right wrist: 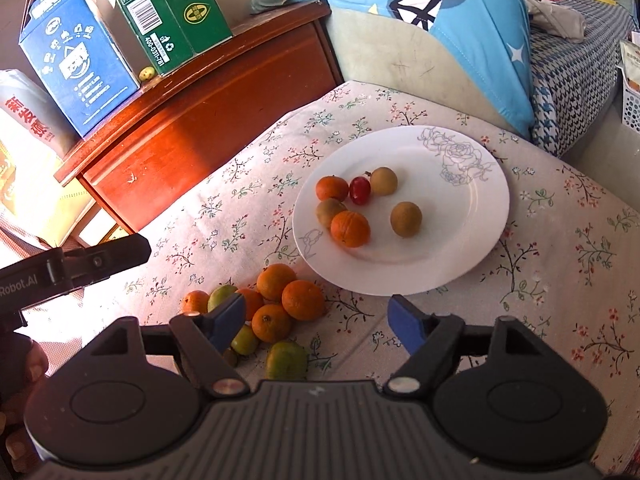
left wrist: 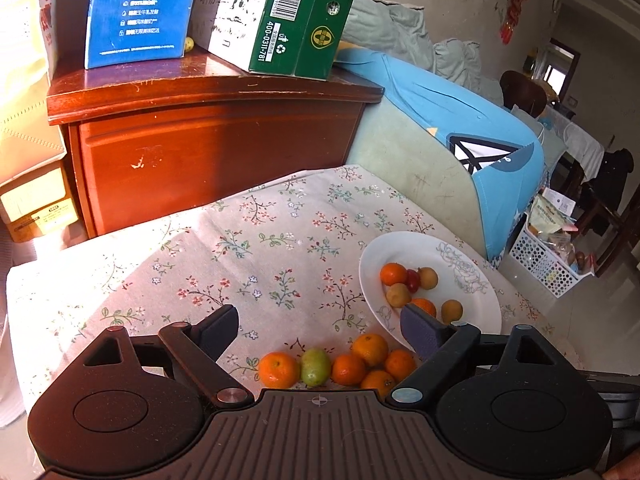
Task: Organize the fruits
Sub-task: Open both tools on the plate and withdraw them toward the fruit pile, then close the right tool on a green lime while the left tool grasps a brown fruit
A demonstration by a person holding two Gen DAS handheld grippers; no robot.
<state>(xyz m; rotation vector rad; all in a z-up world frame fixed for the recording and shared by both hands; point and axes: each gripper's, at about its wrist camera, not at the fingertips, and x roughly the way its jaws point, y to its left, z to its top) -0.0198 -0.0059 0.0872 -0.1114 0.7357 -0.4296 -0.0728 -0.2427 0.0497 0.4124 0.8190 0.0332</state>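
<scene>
So roughly halfway: 6 small fruits sit on the white round floral-print plate (right wrist: 472, 216), while the loose pile of oranges and green fruits (right wrist: 276, 300) waits beside it on the flowered tablecloth (right wrist: 560, 280) (about 9). Left gripper (left wrist: 320, 330) and right gripper (right wrist: 316, 322) both spread, empty.

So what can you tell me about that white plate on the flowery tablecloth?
The white plate is round, glossy and looks ceramic, with a thin grey rose outline drawn near its far rim and a smaller sketch on its near-left edge. It lies flat on the floral tablecloth. Six small fruits sit on it: two orange, one red, three brownish-yellow. More fruit lies heaped on the cloth just off its near-left rim. No gripper touches it.
</scene>
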